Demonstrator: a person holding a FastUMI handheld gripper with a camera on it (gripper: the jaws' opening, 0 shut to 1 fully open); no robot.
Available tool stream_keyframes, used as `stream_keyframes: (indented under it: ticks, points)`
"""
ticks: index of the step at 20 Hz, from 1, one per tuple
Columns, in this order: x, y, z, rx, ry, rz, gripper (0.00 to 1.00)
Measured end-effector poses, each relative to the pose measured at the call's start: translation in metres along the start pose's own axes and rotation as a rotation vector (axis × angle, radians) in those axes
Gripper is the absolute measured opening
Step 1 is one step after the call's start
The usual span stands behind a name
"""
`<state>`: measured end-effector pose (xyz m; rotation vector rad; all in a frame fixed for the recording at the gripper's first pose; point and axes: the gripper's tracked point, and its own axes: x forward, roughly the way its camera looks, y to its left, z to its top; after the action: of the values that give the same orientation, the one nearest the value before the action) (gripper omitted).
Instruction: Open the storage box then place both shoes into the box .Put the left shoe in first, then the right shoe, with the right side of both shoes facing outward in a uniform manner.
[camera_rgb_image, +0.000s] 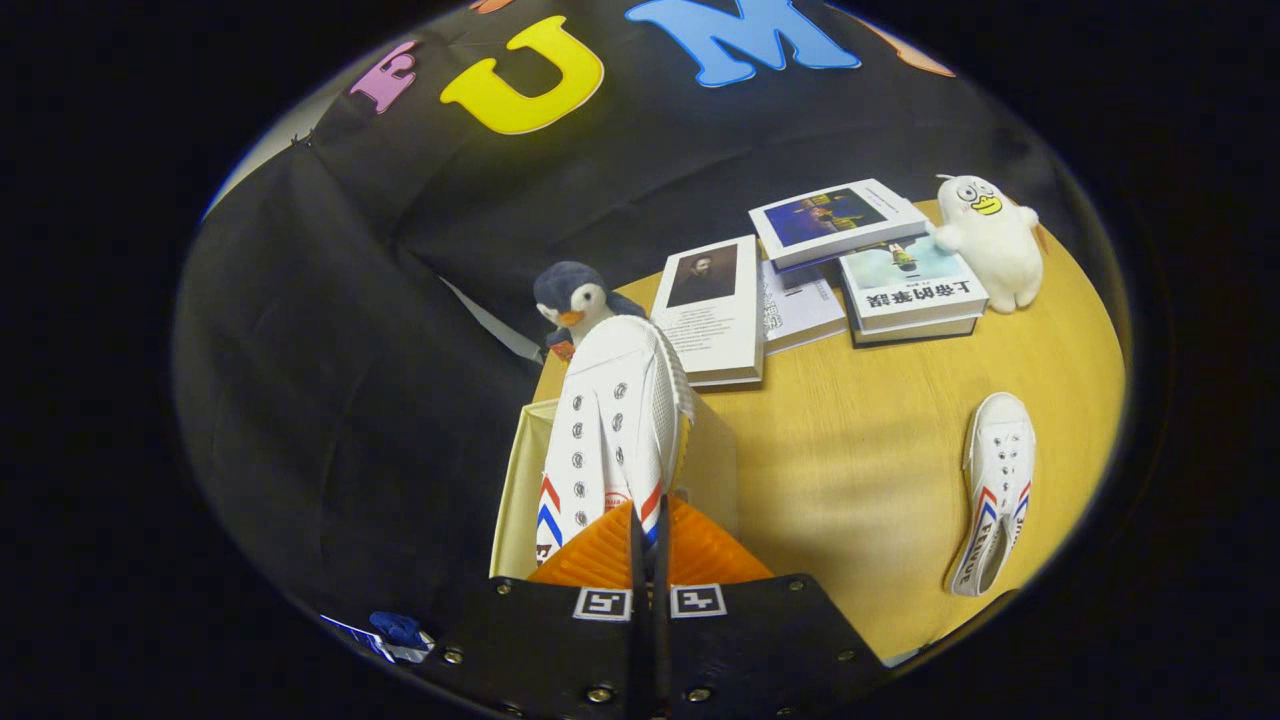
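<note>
Two white shoes are in sight: one shoe (612, 430) is gripped by the tongs (648, 545), whose fingers (590, 560) are pressed close together on its heel end, with hardly a gap left between them. That shoe points away from the tongs, its row of eyelets and its red and blue stripes showing, and it hangs over the open storage box (515, 490), a pale box standing at the near corner of the wooden counter (860, 460); whether the shoe touches the box cannot be told. The second shoe (992, 490) lies on the counter well off to the right of the box, apart from everything else. Just beyond the held shoe's toe stands a penguin toy (568, 300), with a white book (712, 310) beside it. Farther along the counter is a loose heap of books (880, 265), and a white stuffed toy (990, 240) with a yellow beak stands touching the right side of that heap.
</note>
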<state>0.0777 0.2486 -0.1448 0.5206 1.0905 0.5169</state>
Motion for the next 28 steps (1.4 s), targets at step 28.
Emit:
stream_keyframes:
  ticks: [28]
  points:
    - [0.134,0.053,-0.083,-0.082,0.194,-0.162,0.0]
